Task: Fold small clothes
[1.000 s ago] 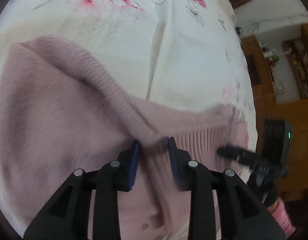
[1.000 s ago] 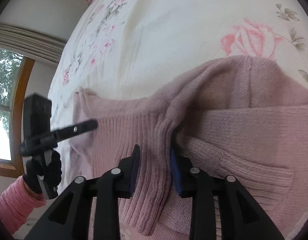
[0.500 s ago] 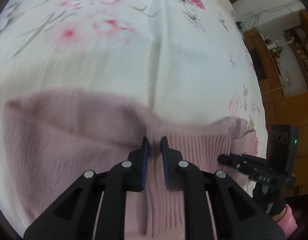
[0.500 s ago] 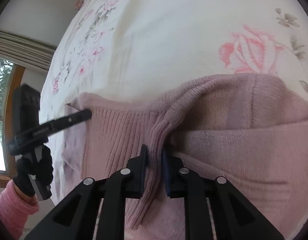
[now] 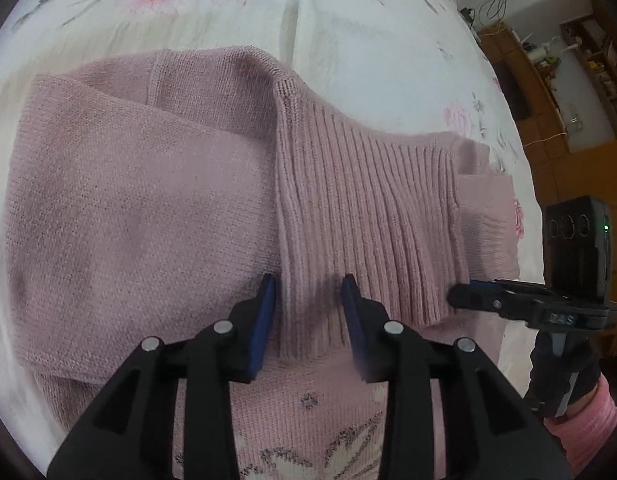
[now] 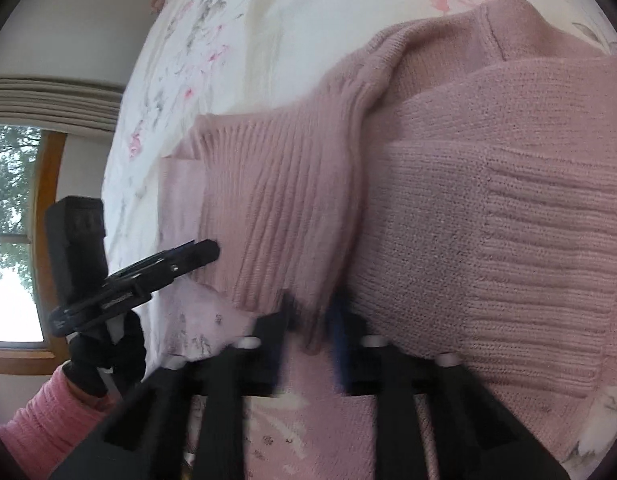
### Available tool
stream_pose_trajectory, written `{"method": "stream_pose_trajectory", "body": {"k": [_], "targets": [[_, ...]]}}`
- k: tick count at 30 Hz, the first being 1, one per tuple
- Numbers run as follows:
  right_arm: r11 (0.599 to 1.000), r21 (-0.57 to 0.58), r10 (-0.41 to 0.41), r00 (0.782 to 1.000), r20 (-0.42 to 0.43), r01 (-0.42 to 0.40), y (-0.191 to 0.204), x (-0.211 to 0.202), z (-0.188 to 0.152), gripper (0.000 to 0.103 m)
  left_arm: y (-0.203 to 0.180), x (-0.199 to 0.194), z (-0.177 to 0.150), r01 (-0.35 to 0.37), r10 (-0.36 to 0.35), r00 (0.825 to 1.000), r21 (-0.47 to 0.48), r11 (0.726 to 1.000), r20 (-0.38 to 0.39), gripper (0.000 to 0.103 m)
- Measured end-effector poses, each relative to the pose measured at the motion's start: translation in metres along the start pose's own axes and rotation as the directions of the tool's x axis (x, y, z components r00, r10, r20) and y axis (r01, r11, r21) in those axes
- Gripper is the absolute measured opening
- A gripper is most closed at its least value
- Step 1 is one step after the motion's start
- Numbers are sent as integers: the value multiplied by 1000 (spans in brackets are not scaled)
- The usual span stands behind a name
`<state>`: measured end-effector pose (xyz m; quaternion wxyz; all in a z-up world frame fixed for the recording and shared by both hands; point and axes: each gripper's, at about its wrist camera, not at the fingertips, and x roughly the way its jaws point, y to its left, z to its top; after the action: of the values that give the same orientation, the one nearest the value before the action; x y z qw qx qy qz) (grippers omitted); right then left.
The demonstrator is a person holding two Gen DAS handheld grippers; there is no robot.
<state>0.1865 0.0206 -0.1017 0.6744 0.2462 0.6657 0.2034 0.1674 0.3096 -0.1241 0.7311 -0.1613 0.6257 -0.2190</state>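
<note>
A pink knit sweater [image 5: 148,200] lies folded on a floral bedsheet [image 5: 348,20]. Its ribbed hem [image 5: 368,200] is laid over the body. My left gripper [image 5: 308,300] is open just above that hem, its blue pads apart and gripping nothing. The right gripper [image 5: 454,296] touches the hem's right edge. In the right wrist view the sweater [image 6: 468,200] fills the frame. There my right gripper [image 6: 312,312] is blurred, its fingers close together with a fold of the ribbed hem [image 6: 276,200] between them. The left gripper [image 6: 212,252] shows from the side at the hem's left edge.
The floral bedsheet [image 6: 308,20] stretches beyond the sweater. Wooden shelves and cabinets [image 5: 568,80] stand past the bed's right side. A window [image 6: 12,200] with a wooden frame is on the left. Black-gloved hands in pink sleeves [image 6: 40,420] hold the grippers.
Both grippers carried the hem forward and down, and the sweater now lies folded flat. My left gripper was shut on the hem half a second ago and has opened. The right one still has fabric between its fingers.
</note>
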Motion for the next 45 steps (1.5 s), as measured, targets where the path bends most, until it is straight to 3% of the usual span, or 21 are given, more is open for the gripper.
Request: {"method": "stream_pose_trajectory", "body": {"k": [3,6,10,19,21,24,28,33,39,42,45], "targets": [[1000,19,23,1000,17,-23,-2,-10,-2,11,3,-2,-3,-2,2,1000,2,1000,-2,31],[998,-17,-52,998,47,53,-1,-22,-5,11,3,-3,-6,-16,16,1000,21,1000,-4,30],[993,-19,-115,993,19,115,-7,-8,-5,11,3,-2,-9,-42,43,999,46,998,-4,32],[990,-25,-137,990,46,138,-7,1,-10,11,2,1,-13,-55,54,998,45,997,29,32],[991,-34,-131,990,61,133,-2,-4,-12,16,-5,-5,-17,-84,81,996,53,995,49,32],[991,-65,-110,986,127,119,10,-25,-26,40,-14,-22,-29,-144,138,987,74,987,82,40],[987,-98,-112,978,174,131,20,-51,-64,43,-16,-58,-64,-220,208,971,93,971,120,49],[978,-110,-159,975,154,176,20,-63,-122,43,-3,-104,-130,-333,324,939,66,941,118,55],[966,-77,-234,963,135,245,13,-80,-203,43,11,-143,-223,-431,431,902,-9,902,33,55],[954,-46,-287,949,128,295,7,-88,-241,43,13,-149,-258,-455,454,891,-18,891,-17,55],[955,19,-295,951,95,295,-3,-91,-271,45,18,-149,-290,-454,451,887,-17,891,-99,56]]}}
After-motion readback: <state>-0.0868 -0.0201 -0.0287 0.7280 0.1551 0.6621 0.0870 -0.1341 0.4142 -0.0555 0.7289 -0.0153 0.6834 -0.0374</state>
